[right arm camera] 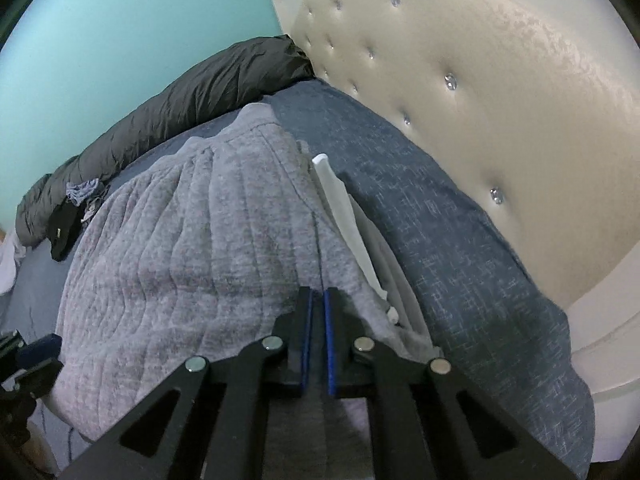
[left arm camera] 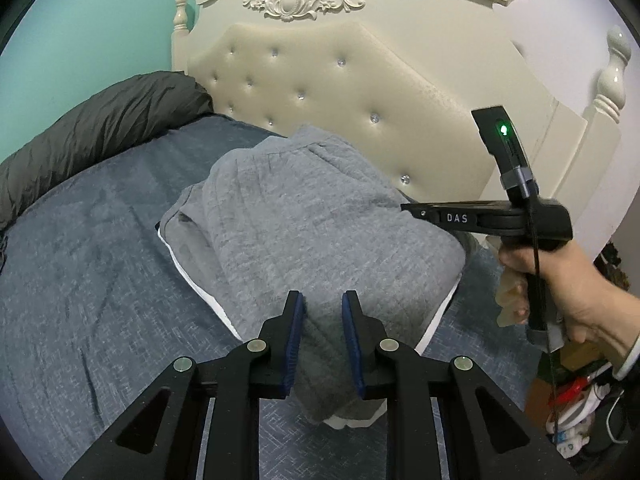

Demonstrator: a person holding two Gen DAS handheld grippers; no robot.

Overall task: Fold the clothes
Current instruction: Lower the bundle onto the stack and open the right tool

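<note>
both grippers pinch the near edge of the grey quilted garment (left arm camera: 288, 216) lying on the bed (left arm camera: 92, 264) beside the headboard (left arm camera: 340, 92): left gripper (left arm camera: 323, 312) clamps a thick fold, right gripper (right arm camera: 317, 312) nips thin fabric, likely to carry that edge over evenly.

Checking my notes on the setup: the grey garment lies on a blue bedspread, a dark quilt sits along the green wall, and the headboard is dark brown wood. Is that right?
Not quite: the headboard is cream, padded and studded, as the left wrist view shows. The grey garment does lie on the blue bedspread, with the dark quilt along the green wall.
</note>
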